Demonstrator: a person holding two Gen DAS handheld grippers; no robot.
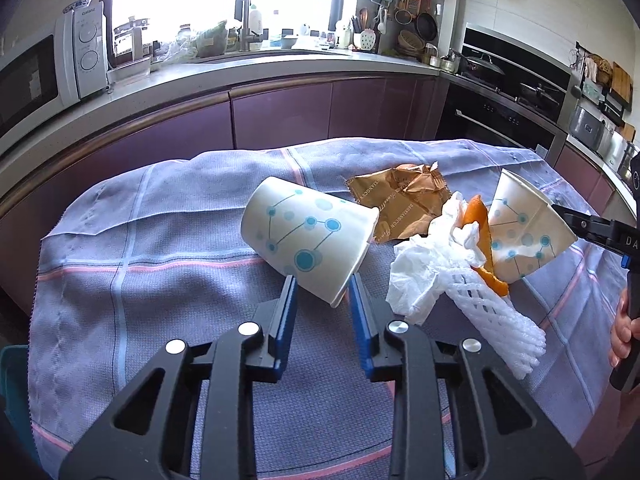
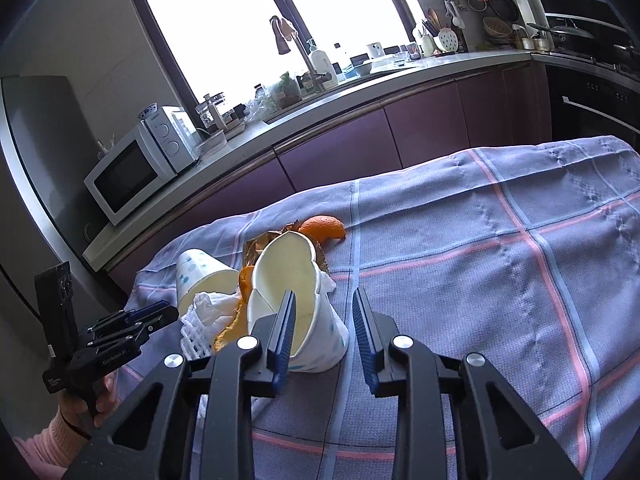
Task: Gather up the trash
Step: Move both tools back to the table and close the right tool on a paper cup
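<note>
Purple checked cloth (image 1: 160, 280) is covering the desk, with pink and pale blue lines crossing it, and all the trash is lying in a loose cluster near its middle.

Toward the left of the cluster, a white paper cup (image 1: 308, 236) printed with blue dots is lying on its side, its mouth facing the camera and to the right. The left tool (image 1: 322, 292) is reaching in from below, and its two blue-padded fingers are sitting on either side of the lowest part of the cup's rim, both tips right against the paper. Whether they are actually squeezing it I cannot tell.

Just behind the cup, a crumpled brown wrapper (image 1: 404, 204) is lying flat. To its right, a white tissue (image 1: 424, 272) is bunching up against a white foam net (image 1: 500, 328), which is stretching toward the near right edge. A curl of orange peel (image 1: 478, 220) is standing between the tissue and a crushed cup (image 1: 524, 236) of the same dotted pattern, which is leaning against the pile.

The right tool (image 2: 324, 312) is coming in from the right with the crushed cup partly between its fingers. One finger is overlapping the cup's mouth, while a sliver of cloth is showing between the other finger and the cup wall, so the tool is not clenching it. A person's hand (image 1: 620, 332) is gripping that tool's handle at the far right.
</note>
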